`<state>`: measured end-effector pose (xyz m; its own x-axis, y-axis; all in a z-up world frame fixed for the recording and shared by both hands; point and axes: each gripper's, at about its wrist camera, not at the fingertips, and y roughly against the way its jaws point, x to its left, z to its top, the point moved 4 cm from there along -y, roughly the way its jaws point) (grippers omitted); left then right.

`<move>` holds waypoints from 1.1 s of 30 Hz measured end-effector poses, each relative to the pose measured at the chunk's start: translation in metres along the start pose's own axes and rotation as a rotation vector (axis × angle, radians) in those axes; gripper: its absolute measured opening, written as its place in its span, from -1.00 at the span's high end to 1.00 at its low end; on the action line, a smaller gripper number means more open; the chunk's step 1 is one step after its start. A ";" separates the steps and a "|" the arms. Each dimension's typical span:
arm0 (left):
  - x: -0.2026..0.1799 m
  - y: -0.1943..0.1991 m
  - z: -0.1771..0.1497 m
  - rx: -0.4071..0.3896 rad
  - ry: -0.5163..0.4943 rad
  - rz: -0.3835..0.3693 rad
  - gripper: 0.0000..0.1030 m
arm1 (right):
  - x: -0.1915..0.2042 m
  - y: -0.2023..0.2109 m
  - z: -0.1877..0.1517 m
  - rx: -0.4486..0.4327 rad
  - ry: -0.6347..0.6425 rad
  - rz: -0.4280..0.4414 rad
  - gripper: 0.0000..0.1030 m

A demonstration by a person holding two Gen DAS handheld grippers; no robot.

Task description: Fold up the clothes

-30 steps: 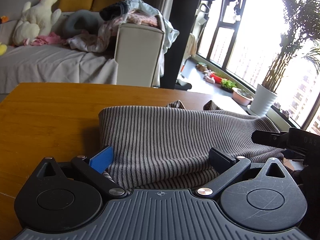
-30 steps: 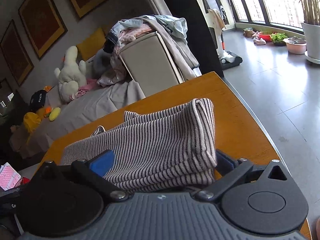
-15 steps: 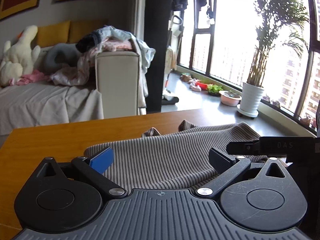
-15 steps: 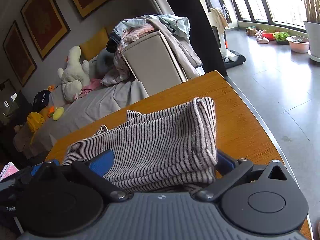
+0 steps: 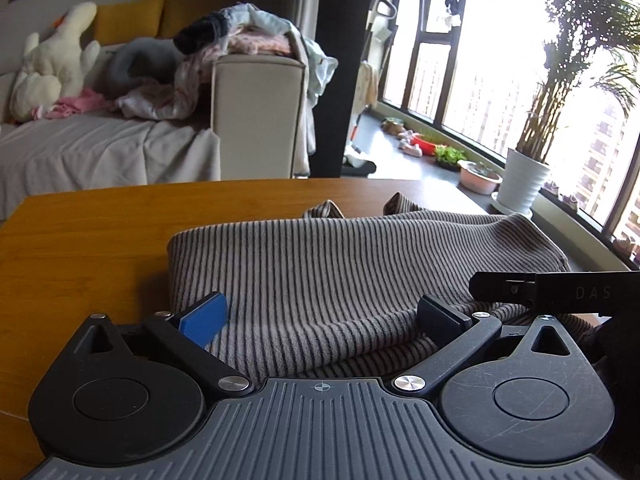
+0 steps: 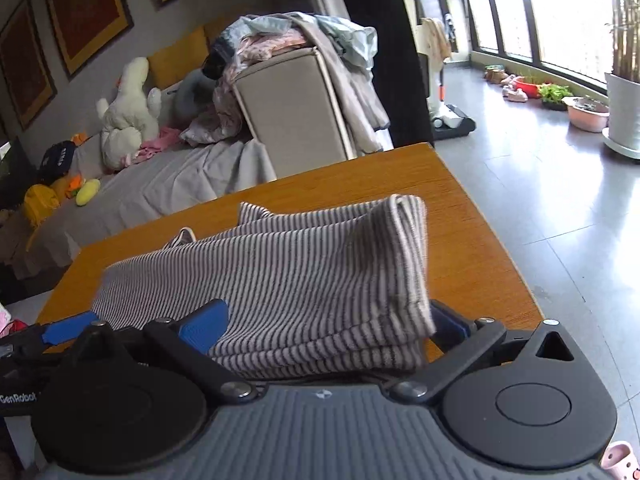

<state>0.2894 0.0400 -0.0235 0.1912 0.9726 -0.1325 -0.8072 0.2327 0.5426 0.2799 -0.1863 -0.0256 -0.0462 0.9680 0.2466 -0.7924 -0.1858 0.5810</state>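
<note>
A grey striped knit garment lies folded in layers on the wooden table. My left gripper is open, its jaws spread wide over the garment's near edge. My right gripper is open too, with the folded near corner of the garment lying between its jaws. The right gripper's black finger shows at the right in the left wrist view. The left gripper's blue pad shows at the left in the right wrist view.
The table's right edge drops to a tiled floor. A sofa with a clothes pile and plush toy stands behind the table. A potted palm stands by the window.
Both grippers have drawn back and lifted slightly. The views have shifted, and the garment stays folded on the table between the open jaws.
</note>
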 end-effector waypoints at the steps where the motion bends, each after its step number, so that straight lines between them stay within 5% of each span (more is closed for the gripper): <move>1: 0.001 0.001 0.000 -0.002 0.004 -0.001 -1.00 | 0.000 0.005 0.005 -0.031 0.026 -0.044 -0.90; 2: 0.002 0.001 0.000 -0.003 0.008 -0.002 -1.00 | 0.004 0.012 0.011 -0.070 0.065 -0.074 -0.81; 4: 0.003 0.002 0.000 -0.006 0.016 -0.005 -1.00 | 0.017 0.024 0.022 -0.117 0.134 -0.078 -0.25; 8: 0.005 0.003 0.000 -0.009 0.024 -0.012 -1.00 | 0.048 0.035 0.036 -0.122 0.217 -0.007 0.00; 13: 0.006 0.005 -0.001 -0.009 0.027 -0.013 -1.00 | 0.037 -0.005 0.013 0.017 0.166 -0.043 0.01; 24: 0.007 0.007 -0.003 -0.013 0.041 -0.013 -1.00 | 0.024 -0.009 -0.005 -0.040 0.179 -0.001 -0.07; 33: 0.011 0.008 -0.001 -0.024 0.066 -0.028 -1.00 | 0.039 -0.013 0.000 0.027 0.276 -0.006 -0.41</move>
<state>0.2845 0.0525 -0.0220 0.1779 0.9631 -0.2020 -0.8151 0.2592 0.5180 0.2885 -0.1464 -0.0243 -0.2081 0.9778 0.0246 -0.7770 -0.1806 0.6030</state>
